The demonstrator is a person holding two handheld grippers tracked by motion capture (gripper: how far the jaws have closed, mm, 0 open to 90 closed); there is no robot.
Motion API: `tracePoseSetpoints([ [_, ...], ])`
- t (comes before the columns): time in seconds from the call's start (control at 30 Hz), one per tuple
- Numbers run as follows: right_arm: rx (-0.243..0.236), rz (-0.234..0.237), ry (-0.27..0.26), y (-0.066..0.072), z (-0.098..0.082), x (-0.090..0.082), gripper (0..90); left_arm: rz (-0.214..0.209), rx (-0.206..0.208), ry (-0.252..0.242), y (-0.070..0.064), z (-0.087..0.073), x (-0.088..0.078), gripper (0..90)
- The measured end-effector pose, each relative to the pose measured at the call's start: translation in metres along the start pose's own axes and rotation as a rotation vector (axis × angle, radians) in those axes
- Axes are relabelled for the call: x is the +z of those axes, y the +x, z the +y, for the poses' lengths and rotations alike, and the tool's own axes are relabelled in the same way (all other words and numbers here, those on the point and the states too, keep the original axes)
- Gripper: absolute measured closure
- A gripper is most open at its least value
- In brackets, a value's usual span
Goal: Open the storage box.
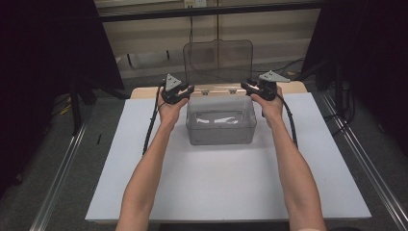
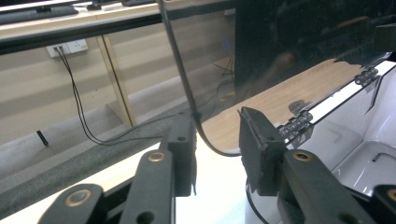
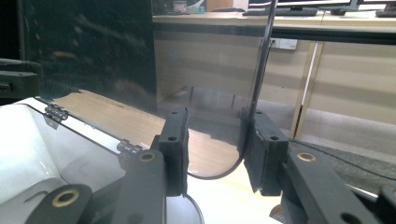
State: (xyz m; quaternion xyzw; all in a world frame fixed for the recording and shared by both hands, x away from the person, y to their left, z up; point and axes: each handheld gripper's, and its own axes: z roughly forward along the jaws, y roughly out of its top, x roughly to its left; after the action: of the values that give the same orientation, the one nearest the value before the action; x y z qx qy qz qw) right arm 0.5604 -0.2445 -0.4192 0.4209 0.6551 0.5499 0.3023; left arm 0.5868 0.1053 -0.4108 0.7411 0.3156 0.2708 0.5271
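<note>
A clear plastic box (image 1: pixel 221 126) stands on the white board (image 1: pixel 216 192), and its hinged lid (image 1: pixel 219 60) is raised upright behind it. My left gripper (image 1: pixel 185 91) is at the lid's lower left corner and my right gripper (image 1: pixel 248 86) at its lower right corner. In the left gripper view the jaws of the left gripper (image 2: pixel 217 119) stand apart, with the lid's curved edge (image 2: pixel 182 70) close to one pad. The right gripper (image 3: pixel 215 116) also has its jaws apart, and the lid's edge (image 3: pixel 261 60) lies by one pad. Neither pair of pads squeezes the lid.
Small hinges (image 2: pixel 296 123) join the lid to the box's back rim. The board lies on a wooden table (image 1: pixel 144 91) whose far edge is just behind the box. Metal rails (image 1: pixel 62 168) run along the floor on both sides. A wall with sockets (image 2: pixel 70 46) stands beyond.
</note>
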Motion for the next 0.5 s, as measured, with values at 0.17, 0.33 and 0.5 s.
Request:
tracePoseSetpoints([
  [0.17, 0.007, 0.009, 0.011, -0.0019, -0.001, 0.0017, 60.5, -0.007, -0.014, 0.007, 0.0013, 0.0004, 0.0013, 64.5],
  [0.33, 0.014, 0.015, 0.024, -0.0027, -0.0006, 0.0026, 59.5, -0.005, -0.014, 0.018, 0.002, 0.0017, 0.0023, 63.4],
  [0.5, 0.027, 0.026, 0.042, -0.004, 0.0, 0.0034, 58.1, -0.011, -0.024, 0.022, 0.0034, 0.0012, 0.0027, 62.5],
])
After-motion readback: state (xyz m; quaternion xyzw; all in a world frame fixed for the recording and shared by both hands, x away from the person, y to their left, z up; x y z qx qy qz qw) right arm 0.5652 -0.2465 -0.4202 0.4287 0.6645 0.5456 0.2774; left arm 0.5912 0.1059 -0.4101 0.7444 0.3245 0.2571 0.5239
